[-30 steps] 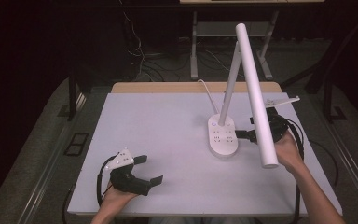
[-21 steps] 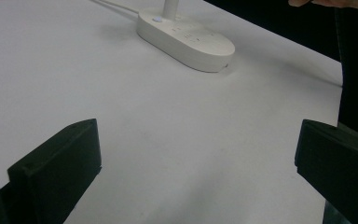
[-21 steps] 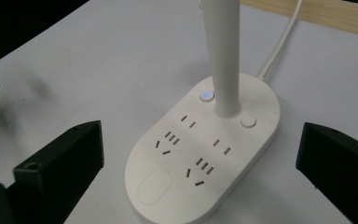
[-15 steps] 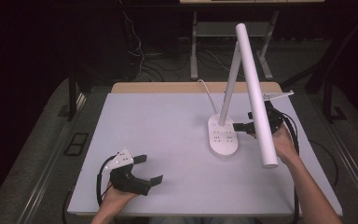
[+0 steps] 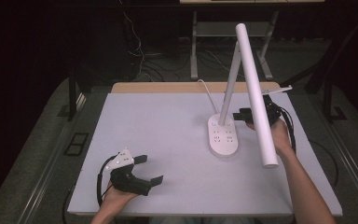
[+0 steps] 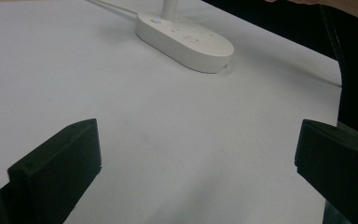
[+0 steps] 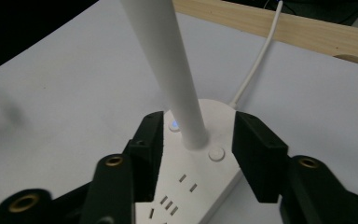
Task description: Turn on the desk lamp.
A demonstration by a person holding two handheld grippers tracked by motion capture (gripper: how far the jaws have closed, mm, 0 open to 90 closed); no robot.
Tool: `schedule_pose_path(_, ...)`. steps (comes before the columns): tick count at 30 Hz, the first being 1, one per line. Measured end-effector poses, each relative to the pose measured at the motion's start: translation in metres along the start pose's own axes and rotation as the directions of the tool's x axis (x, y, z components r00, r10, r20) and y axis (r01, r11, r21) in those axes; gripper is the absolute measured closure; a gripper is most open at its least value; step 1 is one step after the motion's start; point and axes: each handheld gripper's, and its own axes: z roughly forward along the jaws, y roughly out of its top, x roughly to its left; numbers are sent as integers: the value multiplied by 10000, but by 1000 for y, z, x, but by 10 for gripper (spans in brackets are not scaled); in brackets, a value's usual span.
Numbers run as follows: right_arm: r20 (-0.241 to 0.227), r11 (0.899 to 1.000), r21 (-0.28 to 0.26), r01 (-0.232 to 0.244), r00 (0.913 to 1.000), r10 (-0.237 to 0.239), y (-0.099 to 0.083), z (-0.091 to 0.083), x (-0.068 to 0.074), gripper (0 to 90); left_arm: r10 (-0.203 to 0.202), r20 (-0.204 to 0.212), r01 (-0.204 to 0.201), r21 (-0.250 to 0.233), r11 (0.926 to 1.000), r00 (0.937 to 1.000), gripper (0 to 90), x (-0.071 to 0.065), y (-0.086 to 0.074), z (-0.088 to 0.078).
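Observation:
A white desk lamp stands right of the table's middle, on an oval base (image 5: 223,137) with sockets and a lit button. A slim stem (image 5: 230,79) rises from it, and a long tube head (image 5: 256,93) slants down toward me. My right gripper (image 5: 239,115) reaches in from the right, low at the stem. In the right gripper view the stem (image 7: 172,60) stands between the jaws of the right gripper (image 7: 198,140) above the base (image 7: 186,186). The jaws have just been closing, with gaps left on both sides. My left gripper (image 5: 150,169) rests open at front left, holding nothing.
The lamp's white cable (image 5: 207,93) runs from the base to the table's wooden far edge (image 5: 168,87). Broad bare white table top (image 5: 158,126) lies between the two hands. In the left gripper view the left gripper (image 6: 198,154) points at the base (image 6: 186,39).
My right hand has moved left and away from me toward the lamp stem, which now stands between its jaws. The jaws stand narrower than before. The left hand has stayed still.

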Motion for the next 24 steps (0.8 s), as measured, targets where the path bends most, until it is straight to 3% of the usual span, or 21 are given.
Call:
schedule_pose_path(14,-312,9987,131,-498,9983,502,8,16,-15,776,11,-5,-11,30,10000,10000,0,1,0,0)
schedule_pose_path(21,-321,9987,199,-467,9984,474,7,26,-19,894,-10,-1,10,27,10000,10000,0,1,0,0)
schedule_pose_path(24,-321,9988,225,-436,9985,443,5,32,-21,895,4,5,-4,36,10000,10000,0,1,0,0)
